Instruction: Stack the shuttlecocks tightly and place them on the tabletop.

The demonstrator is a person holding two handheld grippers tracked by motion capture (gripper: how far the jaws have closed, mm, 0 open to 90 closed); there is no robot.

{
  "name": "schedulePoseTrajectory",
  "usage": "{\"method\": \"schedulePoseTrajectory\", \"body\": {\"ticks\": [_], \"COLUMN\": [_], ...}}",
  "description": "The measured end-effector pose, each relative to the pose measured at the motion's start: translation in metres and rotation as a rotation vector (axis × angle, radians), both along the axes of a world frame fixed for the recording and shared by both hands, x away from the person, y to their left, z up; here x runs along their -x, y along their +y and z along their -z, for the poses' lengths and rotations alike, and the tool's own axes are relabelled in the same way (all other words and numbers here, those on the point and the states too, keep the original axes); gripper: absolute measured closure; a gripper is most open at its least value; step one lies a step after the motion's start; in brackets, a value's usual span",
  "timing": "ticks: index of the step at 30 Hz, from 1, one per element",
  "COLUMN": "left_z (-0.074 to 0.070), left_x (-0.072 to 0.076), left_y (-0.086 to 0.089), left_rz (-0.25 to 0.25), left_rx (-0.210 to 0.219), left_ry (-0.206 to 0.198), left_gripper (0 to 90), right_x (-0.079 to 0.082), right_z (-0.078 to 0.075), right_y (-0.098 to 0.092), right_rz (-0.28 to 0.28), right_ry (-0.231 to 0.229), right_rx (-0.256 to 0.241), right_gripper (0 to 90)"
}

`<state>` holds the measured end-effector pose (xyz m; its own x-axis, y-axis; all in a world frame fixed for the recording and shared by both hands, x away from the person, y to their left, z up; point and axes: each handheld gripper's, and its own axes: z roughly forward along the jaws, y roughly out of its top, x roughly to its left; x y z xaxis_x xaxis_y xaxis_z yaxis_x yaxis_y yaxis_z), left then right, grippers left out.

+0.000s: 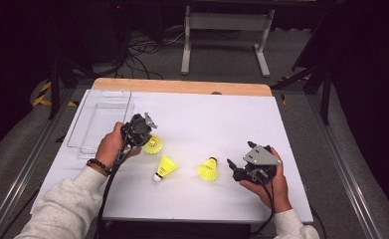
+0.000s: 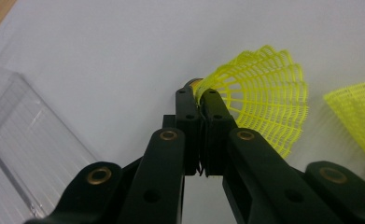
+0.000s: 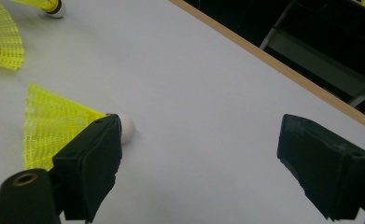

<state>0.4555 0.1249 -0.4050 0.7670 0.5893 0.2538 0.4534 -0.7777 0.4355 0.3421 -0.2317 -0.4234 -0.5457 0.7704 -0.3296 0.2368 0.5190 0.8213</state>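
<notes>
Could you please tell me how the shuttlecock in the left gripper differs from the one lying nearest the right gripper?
The left shuttlecock is pinched at its skirt edge between the shut jaws of the left gripper; the right shuttlecock lies free on the white table, beside the open right gripper. The left one's cork is mostly hidden by the jaws; the right one's white cork shows. Both have yellow mesh skirts.

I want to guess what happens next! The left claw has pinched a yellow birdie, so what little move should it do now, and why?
Probably lift it a little and carry it toward the clear tray. The left gripper is shut on the rim of one shuttlecock that sits low by the white table, with the tray just beside that hand. The right gripper is open and holds nothing.
</notes>
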Motion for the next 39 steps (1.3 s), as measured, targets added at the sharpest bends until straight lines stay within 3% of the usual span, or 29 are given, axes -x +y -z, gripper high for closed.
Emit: {"method": "schedulePoseTrajectory", "body": {"ticks": [5, 14, 19, 25, 32, 35, 39], "left_z": [0.004, 0.007, 0.011, 0.017, 0.019, 0.013, 0.008], "left_x": [-0.017, -0.032, -0.035, -0.037, -0.038, -0.034, -0.031], "left_y": [-0.021, -0.043, -0.051, -0.06, -0.064, -0.063, -0.057], "left_rz": [-0.018, -0.031, -0.011, -0.032, -0.02, -0.015, 0.001], "left_rx": [-0.05, -0.026, -0.014, -0.01, -0.03, -0.096, -0.11], "left_ry": [0.028, 0.048, 0.056, 0.064, 0.045, 0.023, 0.05], "left_gripper": [83.8, 79.7, 76.4, 69.4, 78.0, 85.1, 88.9], "right_x": [0.0, 0.0, 0.001, 0.001, 0.001, 0.001, 0.001], "right_z": [0.0, 0.0, 0.002, 0.003, 0.005, 0.005, 0.004], "right_y": [0.0, 0.0, 0.003, 0.006, 0.01, 0.011, 0.01], "right_rz": [0.009, -0.005, -0.026, -0.038, -0.06, -0.063, -0.064], "right_ry": [-0.006, -0.001, 0.01, 0.017, 0.032, 0.033, 0.032], "right_rx": [-0.004, -0.01, 0.002, 0.011, 0.036, 0.035, 0.032], "right_gripper": [15.1, 15.1, 15.1, 15.1, 15.1, 15.1, 15.1]}}
